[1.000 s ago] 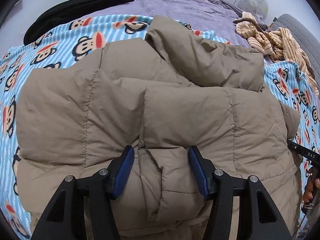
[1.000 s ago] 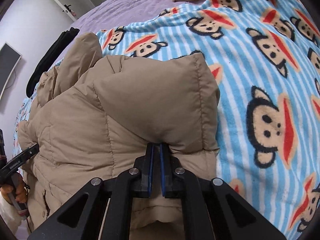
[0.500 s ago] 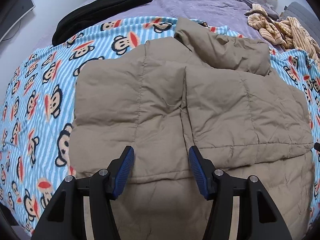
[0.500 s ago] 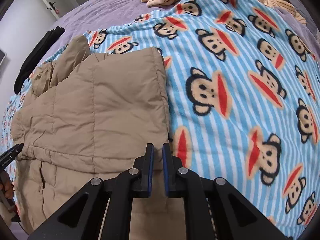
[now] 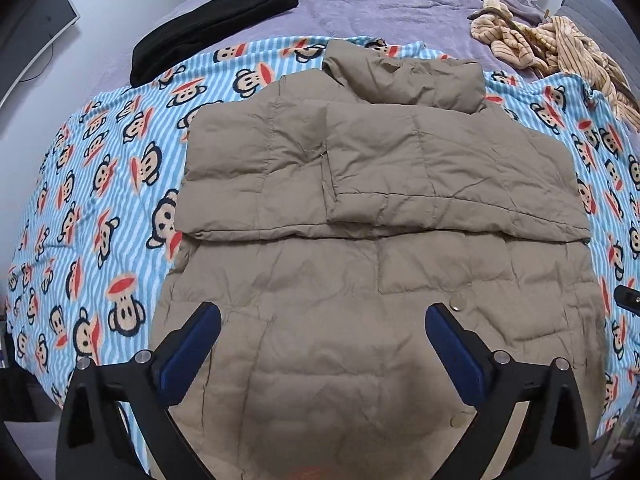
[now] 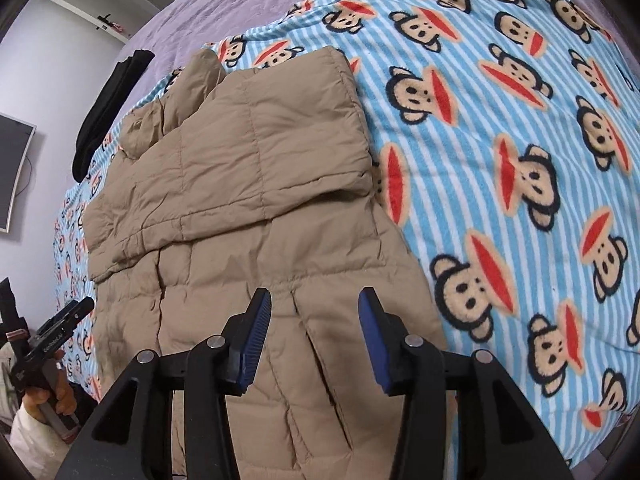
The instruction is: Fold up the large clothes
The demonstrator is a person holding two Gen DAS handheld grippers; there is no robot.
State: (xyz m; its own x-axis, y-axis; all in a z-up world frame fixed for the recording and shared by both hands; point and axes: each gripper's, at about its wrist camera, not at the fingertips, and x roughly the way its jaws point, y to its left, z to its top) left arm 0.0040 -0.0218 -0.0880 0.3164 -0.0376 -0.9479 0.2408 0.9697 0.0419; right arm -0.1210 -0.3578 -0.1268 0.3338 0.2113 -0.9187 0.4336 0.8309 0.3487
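Left tongs (image 5: 322,344): jaws opening, spread very wide above the lower panel of the khaki quilted puffer jacket (image 5: 376,240), with nothing between the blue pads (image 5: 456,354) and no fabric touched. Right tongs (image 6: 314,336): jaws opening, about half apart, poised over the jacket's near right edge; the pads (image 6: 256,332) stand clear of the cloth and hold nothing.

The jacket lies flat directly beneath and ahead of both tongs, on the blue-and-white striped fleece blanket with cartoon monkey faces (image 5: 100,208). Both sleeves are folded across the chest, forming a band ahead of the left tongs, the right-hand sleeve overlapping the other at the middle. The collar (image 5: 404,76) lies beyond that band, at the jacket's far end. A round snap (image 5: 457,303) sits on the lower panel just beside the left tongs' right-hand pad.

The blanket extends to either side of the tongs over a purple bedspread (image 5: 380,4). A folded black garment (image 5: 212,36) lies far ahead and to the left of the left tongs; a crumpled tan striped cloth (image 5: 556,48) lies far ahead and to the right. In the right wrist view, the person's hand (image 6: 48,396) grips the left tongs' handle at the lower left.
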